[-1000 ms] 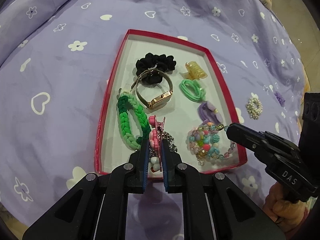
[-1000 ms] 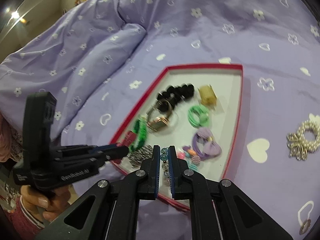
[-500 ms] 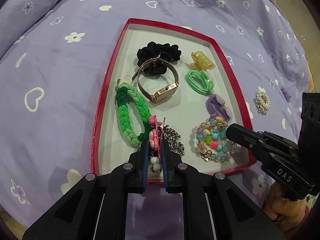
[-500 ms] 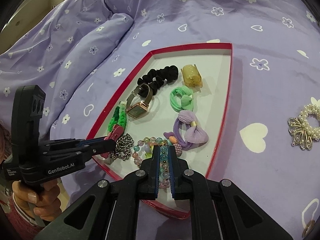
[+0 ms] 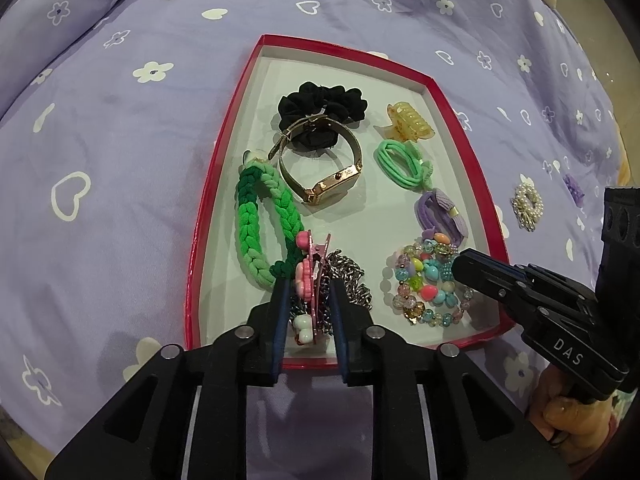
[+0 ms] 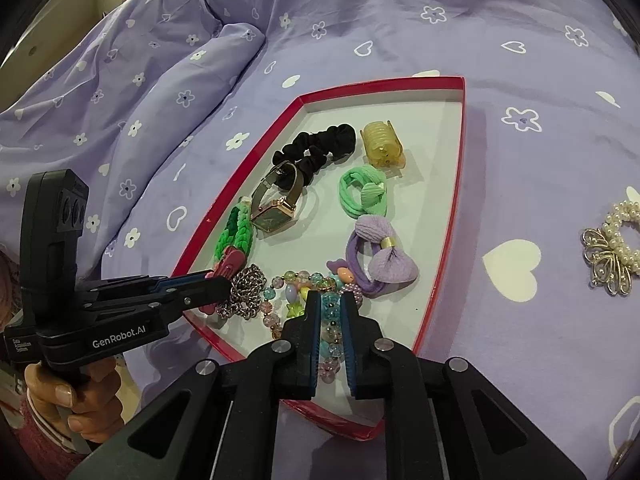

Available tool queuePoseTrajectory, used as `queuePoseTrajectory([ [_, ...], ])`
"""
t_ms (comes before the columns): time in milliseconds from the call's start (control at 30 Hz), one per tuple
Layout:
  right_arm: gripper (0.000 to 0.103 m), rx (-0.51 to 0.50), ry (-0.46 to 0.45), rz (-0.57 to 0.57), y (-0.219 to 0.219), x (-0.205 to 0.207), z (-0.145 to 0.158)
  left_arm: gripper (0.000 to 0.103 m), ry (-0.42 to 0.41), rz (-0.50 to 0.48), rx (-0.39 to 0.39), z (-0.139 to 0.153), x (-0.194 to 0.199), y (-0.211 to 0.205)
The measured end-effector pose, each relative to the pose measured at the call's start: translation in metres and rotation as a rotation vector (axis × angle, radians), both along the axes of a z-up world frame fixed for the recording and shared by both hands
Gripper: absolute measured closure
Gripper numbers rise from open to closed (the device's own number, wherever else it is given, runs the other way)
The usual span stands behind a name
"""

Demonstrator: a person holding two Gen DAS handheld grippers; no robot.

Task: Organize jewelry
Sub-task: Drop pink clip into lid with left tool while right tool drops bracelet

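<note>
A red-rimmed tray (image 5: 224, 152) lies on the purple bedspread and holds jewelry. My left gripper (image 5: 308, 292) is shut on a pink flower hair clip (image 5: 306, 276), over a silver chain (image 5: 352, 276) at the tray's near edge; it shows at the left in the right wrist view (image 6: 216, 286). My right gripper (image 6: 332, 308) hovers with narrowly parted jaws over a colourful bead bracelet (image 6: 296, 292), holding nothing I can see. The tray also holds a green braided band (image 5: 256, 216), a gold watch (image 5: 332, 184), a black scrunchie (image 5: 320, 104), a yellow claw clip (image 5: 410, 124), a green tie (image 5: 402, 164) and a purple bow tie (image 6: 384, 260).
A pearl scrunchie with a silver brooch (image 6: 616, 244) lies on the bedspread right of the tray; it also shows in the left wrist view (image 5: 527, 206), with a small purple piece (image 5: 574, 188) beyond it. Bunched bedding (image 6: 160, 60) rises at the far left.
Both grippers have come closer over the tray's near end. The left jaws look slightly wider around the pink clip. The right gripper now sits over the bead bracelet.
</note>
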State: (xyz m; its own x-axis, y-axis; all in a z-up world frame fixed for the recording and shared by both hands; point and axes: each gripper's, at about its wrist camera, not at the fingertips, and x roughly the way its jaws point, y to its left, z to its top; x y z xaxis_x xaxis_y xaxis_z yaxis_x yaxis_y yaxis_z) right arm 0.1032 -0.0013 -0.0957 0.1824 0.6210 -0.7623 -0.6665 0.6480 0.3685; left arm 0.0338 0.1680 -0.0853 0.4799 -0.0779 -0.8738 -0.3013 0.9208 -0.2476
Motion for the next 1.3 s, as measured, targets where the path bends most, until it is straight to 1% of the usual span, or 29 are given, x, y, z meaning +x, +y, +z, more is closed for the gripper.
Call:
queuePoseTrajectory([
  [200, 0.09, 0.009, 0.003, -0.007, -0.001, -0.001, 0.002, 0.079, -0.001, 0.005, 0.0, 0.001, -0.002, 0.001],
  [433, 0.088, 0.033, 0.0, -0.016, -0.006, -0.001, 0.01, 0.077, -0.011, -0.001, 0.002, 0.006, -0.003, -0.001],
  [567, 0.08, 0.046, -0.007, -0.024, -0.011, -0.003, 0.018, 0.071, -0.025, 0.007, 0.01, 0.012, -0.006, -0.002],
  [733, 0.075, 0.062, -0.028, -0.035, -0.018, -0.007, 0.028, 0.069, -0.048, 0.015, 0.006, 0.021, -0.01, -0.005],
  [800, 0.066, 0.07, -0.03, -0.043, -0.022, -0.008, 0.03, 0.06, -0.063, 0.019, 0.0, 0.025, -0.014, -0.006],
  [867, 0.064, 0.078, -0.033, -0.051, -0.026, -0.01, 0.032, 0.055, -0.075, 0.023, 0.001, 0.027, -0.017, -0.007],
  [933, 0.064, 0.085, -0.031, -0.056, -0.03, -0.012, 0.032, 0.053, -0.088, 0.025, 0.006, 0.03, -0.022, -0.009],
  [1000, 0.063, 0.093, -0.025, -0.061, -0.034, -0.014, 0.033, 0.038, -0.098, 0.033, 0.003, 0.032, -0.027, -0.01],
  [1033, 0.062, 0.098, -0.023, -0.064, -0.035, -0.016, 0.034, 0.035, -0.106, 0.04, -0.001, 0.033, -0.03, -0.009],
  [1100, 0.05, 0.115, -0.024, -0.069, -0.039, -0.019, 0.036, 0.034, -0.117, 0.044, -0.008, 0.035, -0.035, -0.009],
  [1167, 0.043, 0.13, -0.032, -0.078, -0.043, -0.022, 0.038, 0.034, -0.123, 0.052, -0.007, 0.036, -0.039, -0.009],
  [1200, 0.042, 0.139, -0.035, -0.085, -0.046, -0.024, 0.039, 0.034, -0.127, 0.055, -0.006, 0.037, -0.04, -0.009],
  [1300, 0.041, 0.162, -0.039, -0.109, -0.054, -0.028, 0.04, 0.033, -0.138, 0.067, -0.004, 0.039, -0.047, -0.01],
])
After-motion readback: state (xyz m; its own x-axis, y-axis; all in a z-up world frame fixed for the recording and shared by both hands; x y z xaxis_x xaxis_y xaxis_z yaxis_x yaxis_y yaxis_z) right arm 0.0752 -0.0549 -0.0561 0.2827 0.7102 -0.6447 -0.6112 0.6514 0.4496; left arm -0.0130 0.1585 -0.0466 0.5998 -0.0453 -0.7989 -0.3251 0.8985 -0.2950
